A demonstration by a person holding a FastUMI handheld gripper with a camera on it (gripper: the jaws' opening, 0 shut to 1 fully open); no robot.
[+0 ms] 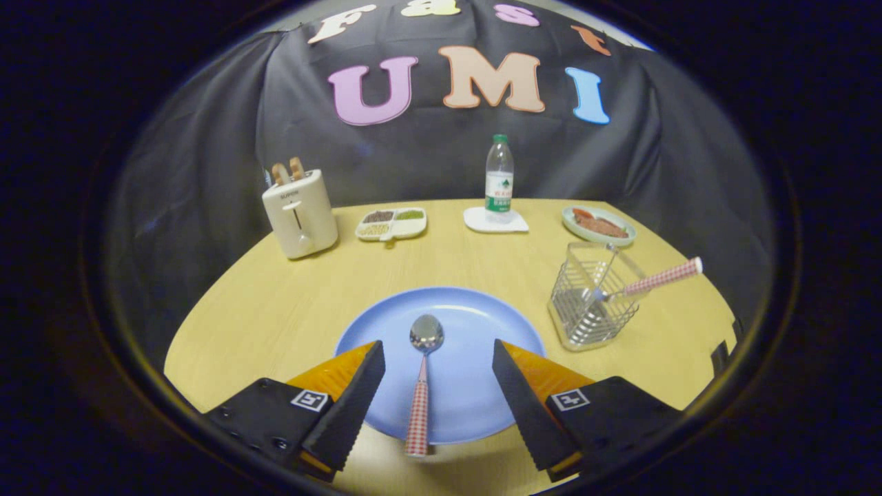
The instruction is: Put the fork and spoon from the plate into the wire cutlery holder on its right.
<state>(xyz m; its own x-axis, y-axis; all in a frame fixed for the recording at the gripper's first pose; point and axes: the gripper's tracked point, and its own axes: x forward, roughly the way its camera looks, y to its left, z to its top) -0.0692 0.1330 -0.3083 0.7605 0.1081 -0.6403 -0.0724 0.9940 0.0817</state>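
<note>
Gripper (438, 355) hanging wide open, holding nothing, straddling spoon (422, 386) lying on plate (482, 324). Fork (648, 281) already leaning in wire holder (586, 303). Risk: thin handle slipping w/ off-centre pinch.

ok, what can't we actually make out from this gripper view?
- Utensil in the wire cutlery holder: head sits behind the wires, so fork is assumed, not seen.
- Spoon handle height against the open gripper: depth unclear, no contact visible.
- Bottle label and the divided dish contents: too small.
- Plate near rim: covered by fingers.
</note>
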